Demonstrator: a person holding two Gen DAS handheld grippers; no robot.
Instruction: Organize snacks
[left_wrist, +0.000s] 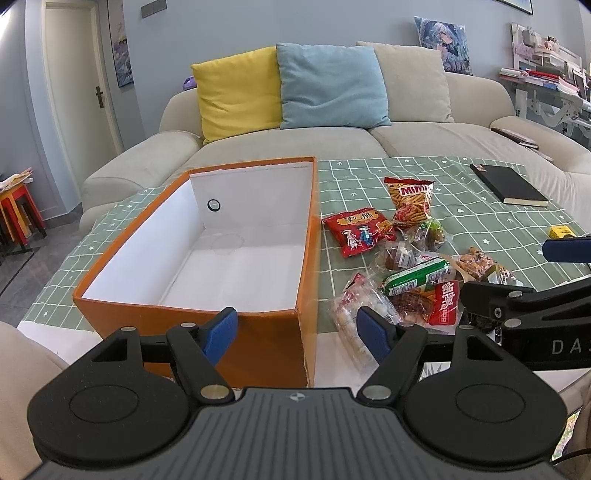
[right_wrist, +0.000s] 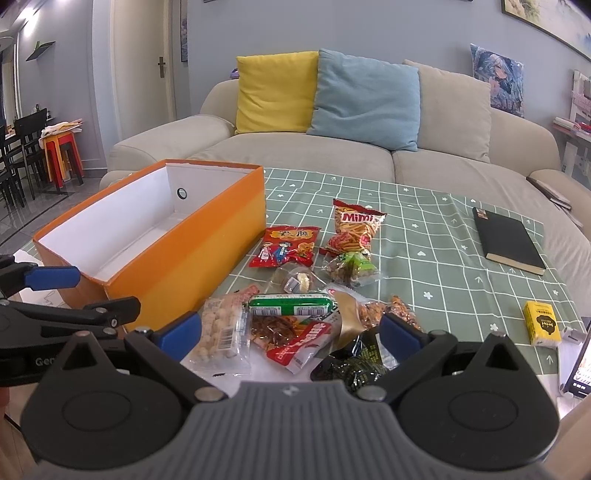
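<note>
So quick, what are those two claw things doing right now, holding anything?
Left gripper: open, holding nothing.
Right gripper: open, holding nothing, hovering over the snack pile.

Setting: a home living room. Evidence recorded: a beige sofa stood against a grey-blue wall, carrying a yellow cushion, a blue cushion and a printed character pillow. A low table under a green checked cloth sat just before the sofa. A pale interior door with a dark handle was at far left. Stacked red and yellow stools and dark dining chairs showed beyond. Cluttered shelving with books stood at right; a framed picture hung above.
</note>
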